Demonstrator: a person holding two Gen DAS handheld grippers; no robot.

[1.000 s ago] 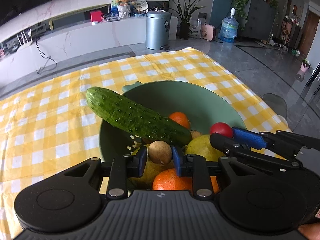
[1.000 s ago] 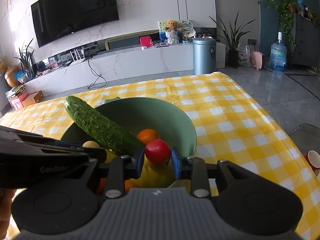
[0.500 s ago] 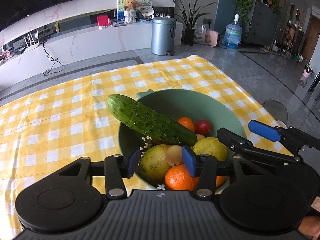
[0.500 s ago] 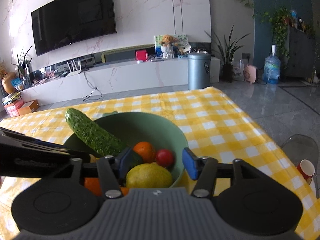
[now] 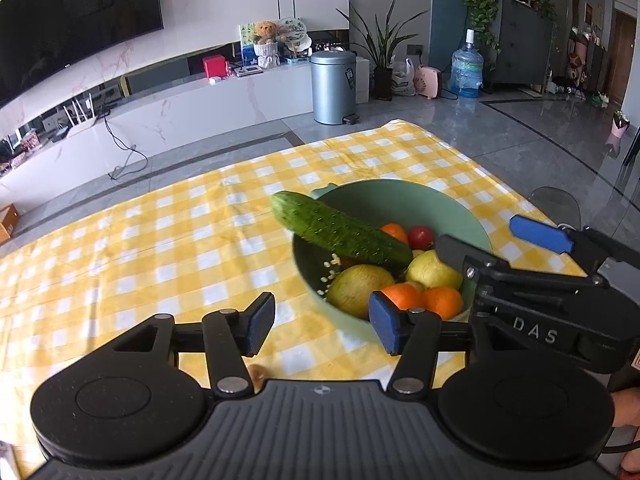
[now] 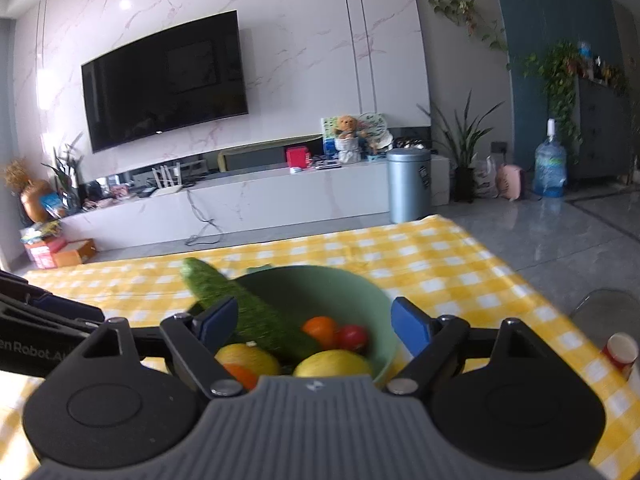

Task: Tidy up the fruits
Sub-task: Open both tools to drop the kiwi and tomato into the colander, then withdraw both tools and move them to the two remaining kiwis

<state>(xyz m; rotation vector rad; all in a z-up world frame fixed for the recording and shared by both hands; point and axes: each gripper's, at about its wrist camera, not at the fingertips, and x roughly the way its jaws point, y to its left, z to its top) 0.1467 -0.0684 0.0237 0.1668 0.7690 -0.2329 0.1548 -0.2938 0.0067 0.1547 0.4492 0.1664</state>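
The cucumber (image 5: 340,232) is lying slantwise across the green bowl (image 5: 472,224), one tip overhanging its far-left rim, while both left gripper (image 5: 322,322) and right gripper (image 6: 316,322), earlier pinching fruits, are spreading empty.

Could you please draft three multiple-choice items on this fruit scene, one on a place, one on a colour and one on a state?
1. Where does the long green bumpy cucumber lie?
A. Flat on the cloth
B. Propped across the bowl's rim, one end sticking out
C. Between the left gripper's pads

2. What colour is the round plastic fruit bowl?
A. Green
B. White
C. Red

3. How does the left gripper stand?
A. Clamped on an orange
B. Shut on nothing
C. Jaws apart, nothing between them

Key: 1 B, its tip overhangs the rim above the yellow checked tablecloth. 2 A, the wall is pale green. 3 C, only cloth shows between the opening blue pads.
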